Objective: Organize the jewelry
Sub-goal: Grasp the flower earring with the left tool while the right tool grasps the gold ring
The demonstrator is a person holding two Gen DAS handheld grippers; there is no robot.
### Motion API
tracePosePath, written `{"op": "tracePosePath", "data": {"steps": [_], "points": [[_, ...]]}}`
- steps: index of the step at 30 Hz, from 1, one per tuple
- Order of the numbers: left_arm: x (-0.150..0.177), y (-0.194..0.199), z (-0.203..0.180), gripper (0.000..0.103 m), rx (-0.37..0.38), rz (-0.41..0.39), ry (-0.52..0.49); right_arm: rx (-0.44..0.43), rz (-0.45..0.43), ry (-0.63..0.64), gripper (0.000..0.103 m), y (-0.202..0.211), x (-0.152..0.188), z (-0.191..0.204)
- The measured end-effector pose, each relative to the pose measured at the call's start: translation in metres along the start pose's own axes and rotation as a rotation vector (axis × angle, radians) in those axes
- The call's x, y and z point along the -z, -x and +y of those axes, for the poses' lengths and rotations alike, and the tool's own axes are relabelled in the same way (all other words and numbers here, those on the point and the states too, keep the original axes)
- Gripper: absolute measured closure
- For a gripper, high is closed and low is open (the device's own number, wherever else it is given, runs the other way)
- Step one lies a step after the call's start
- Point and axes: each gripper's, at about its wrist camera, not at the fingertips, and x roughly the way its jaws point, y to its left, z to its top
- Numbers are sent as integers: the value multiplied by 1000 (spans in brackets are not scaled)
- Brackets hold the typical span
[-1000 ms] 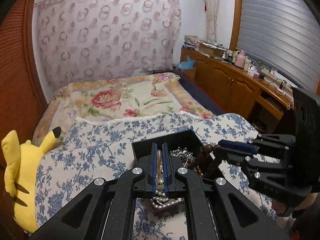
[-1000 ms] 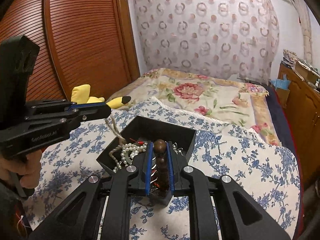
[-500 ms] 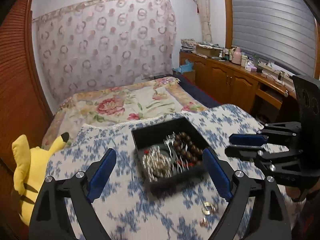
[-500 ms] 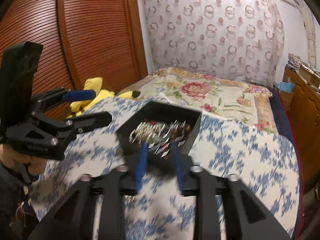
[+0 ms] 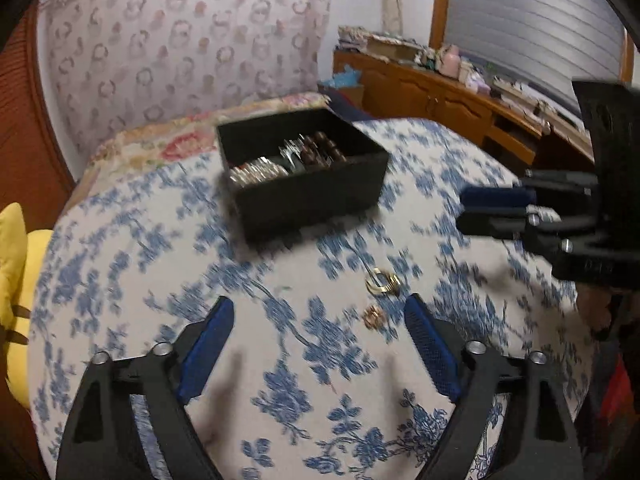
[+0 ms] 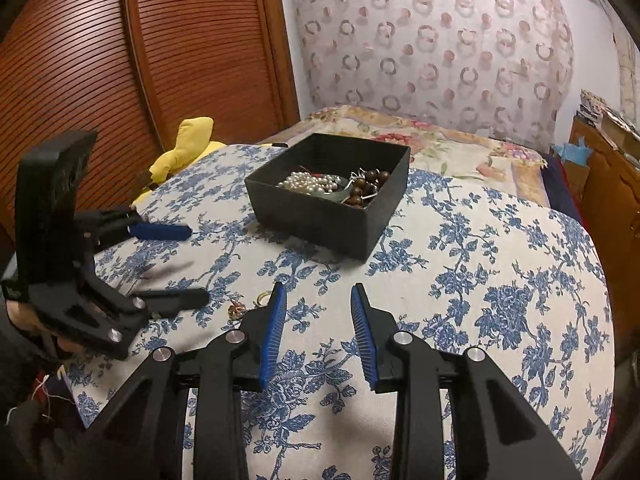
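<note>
A black jewelry box (image 5: 308, 184) stands on the blue-flowered cloth (image 5: 280, 360); it also shows in the right wrist view (image 6: 332, 216). It holds a pearl string (image 6: 310, 182) and a brown bead bracelet (image 6: 366, 188). A gold ring (image 5: 383, 281) and a small gold piece (image 5: 373, 317) lie on the cloth in front of the box, just ahead of my left gripper's right finger. My left gripper (image 5: 318, 320) is wide open and empty, low over the cloth; it also shows in the right wrist view (image 6: 188, 264). My right gripper (image 6: 318, 300) is open and empty.
A yellow plush toy (image 6: 180, 152) lies at the cloth's left edge by the wooden slatted doors (image 6: 120, 60). A flowered bed (image 6: 460, 148) lies behind the box. A wooden sideboard (image 5: 460, 108) with clutter runs along the right wall.
Both grippers let go of the pearls and bead bracelet, which now lie in the box, opened, and drew back toward me. The gold ring and small piece came into view.
</note>
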Motion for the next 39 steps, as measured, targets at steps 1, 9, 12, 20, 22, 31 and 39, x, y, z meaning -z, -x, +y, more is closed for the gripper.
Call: {"op": "tracePosePath", "data": {"steps": [1, 9, 12, 20, 22, 31, 39], "points": [[1, -3, -2, 33, 9, 11, -5, 0, 3, -1, 67, -1, 1, 0], [1, -20, -22, 61, 51, 69, -46, 4, 21, 6, 67, -6, 4, 3], [-1, -25, -24, 72, 50, 81, -47, 1, 24, 7, 67, -7, 4, 4], [0, -25, -27, 89, 66, 73, -58, -9, 42, 17, 67, -17, 4, 9], [2, -22, -24, 89, 58, 64, -54, -15, 52, 26, 67, -22, 4, 12], [5, -3, 1, 89, 31, 22, 0, -27, 105, 76, 67, -44, 0, 31], [7, 1, 12, 89, 16, 14, 25, -24, 162, 107, 67, -66, -2, 38]]}}
